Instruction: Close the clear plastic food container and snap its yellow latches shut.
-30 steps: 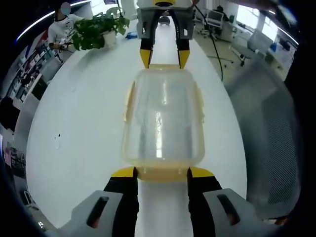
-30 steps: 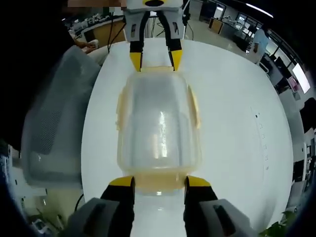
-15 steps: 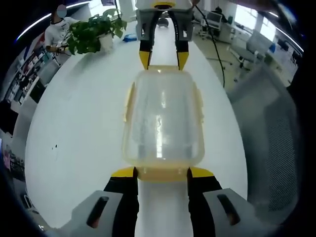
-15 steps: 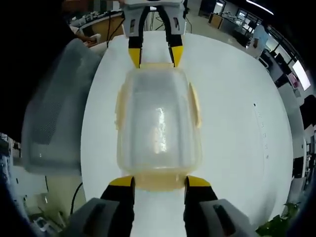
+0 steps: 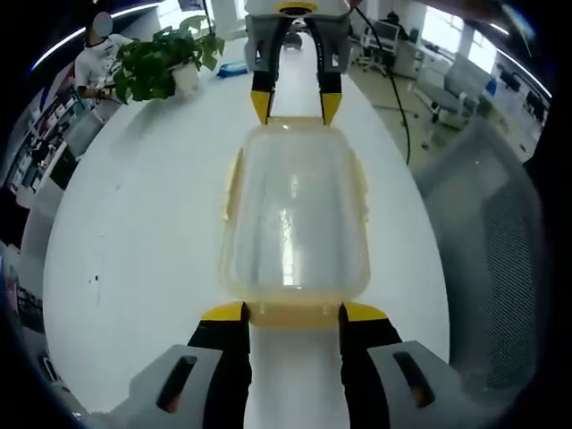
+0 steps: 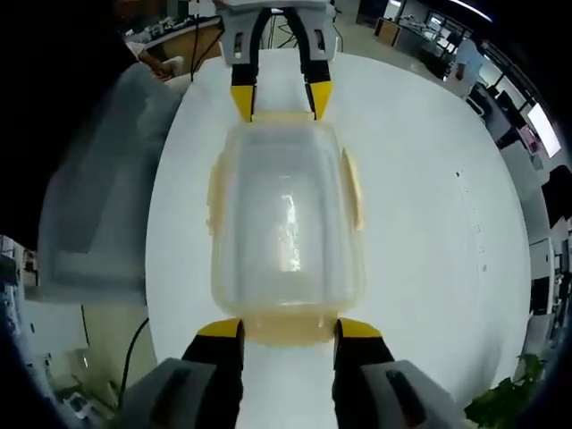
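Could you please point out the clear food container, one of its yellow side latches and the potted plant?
clear food container (image 5: 295,219), left gripper view, middle of its lid.
yellow side latch (image 5: 233,185), left gripper view, the latch on the container's left edge.
potted plant (image 5: 159,61), left gripper view, its leaves.

black fingers, yellow tips, grey housings

bright overhead light, soft glare, edges warped
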